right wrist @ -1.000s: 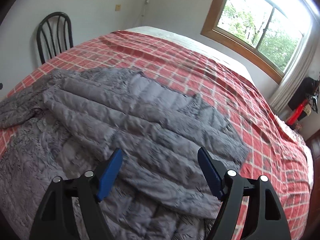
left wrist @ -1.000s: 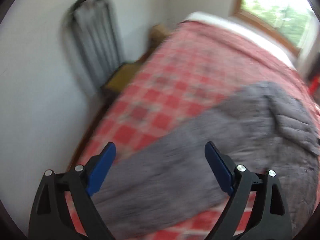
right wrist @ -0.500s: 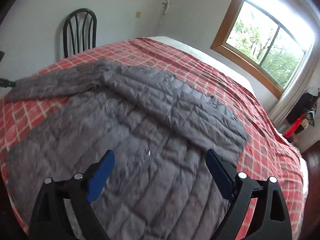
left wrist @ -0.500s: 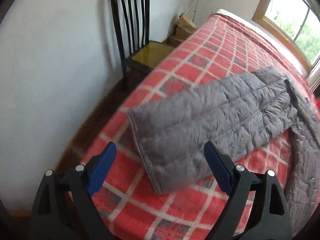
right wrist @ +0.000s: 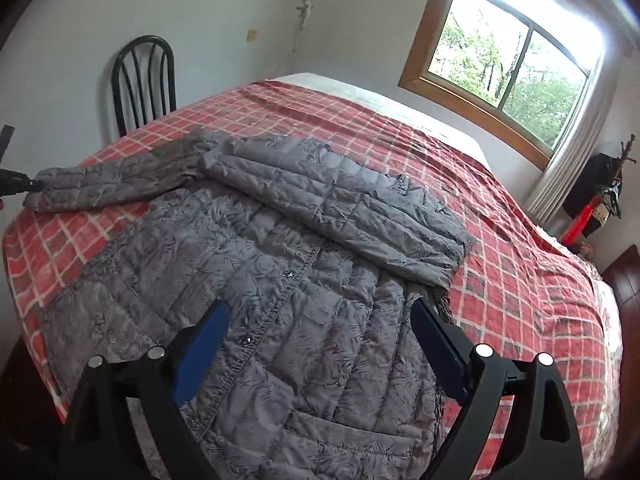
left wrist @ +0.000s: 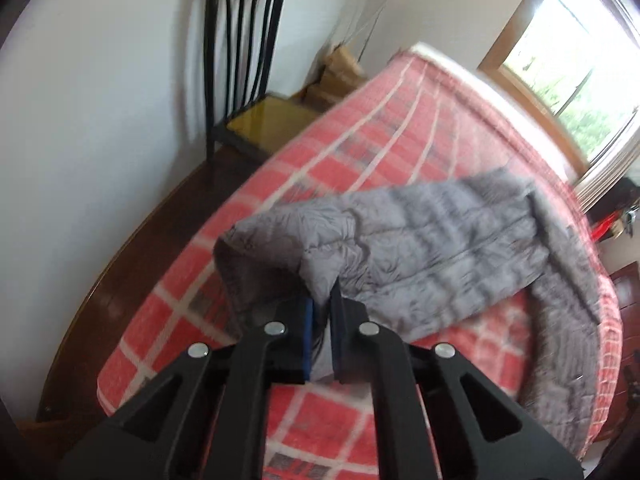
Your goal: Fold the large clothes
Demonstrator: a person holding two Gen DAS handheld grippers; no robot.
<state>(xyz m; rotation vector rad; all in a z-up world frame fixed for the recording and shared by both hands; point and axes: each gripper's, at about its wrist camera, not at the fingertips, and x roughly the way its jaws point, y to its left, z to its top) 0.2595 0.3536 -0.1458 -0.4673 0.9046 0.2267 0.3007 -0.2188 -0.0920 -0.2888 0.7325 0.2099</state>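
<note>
A grey quilted jacket (right wrist: 280, 280) lies front-up on a bed with a red checked cover (right wrist: 520, 280). One sleeve (right wrist: 340, 208) is folded across its chest. The other sleeve (left wrist: 420, 248) stretches out toward the bed's left edge. My left gripper (left wrist: 320, 308) is shut on that sleeve's cuff, and the cloth bunches up between the blue pads. In the right wrist view its black tip (right wrist: 12, 184) shows at the sleeve's end. My right gripper (right wrist: 319, 312) hangs open above the jacket's lower front, with nothing between its fingers.
A black metal chair (left wrist: 240, 40) with a yellow seat stands by the white wall next to the bed. Cardboard boxes (left wrist: 340, 68) sit in the corner behind it. A window (right wrist: 512, 60) fills the far wall. Red and black items (right wrist: 592, 208) stand at the right.
My left gripper has gone from wide open to shut on the sleeve cuff and has raised its edge. My right gripper has drawn back toward the jacket's hem, still open.
</note>
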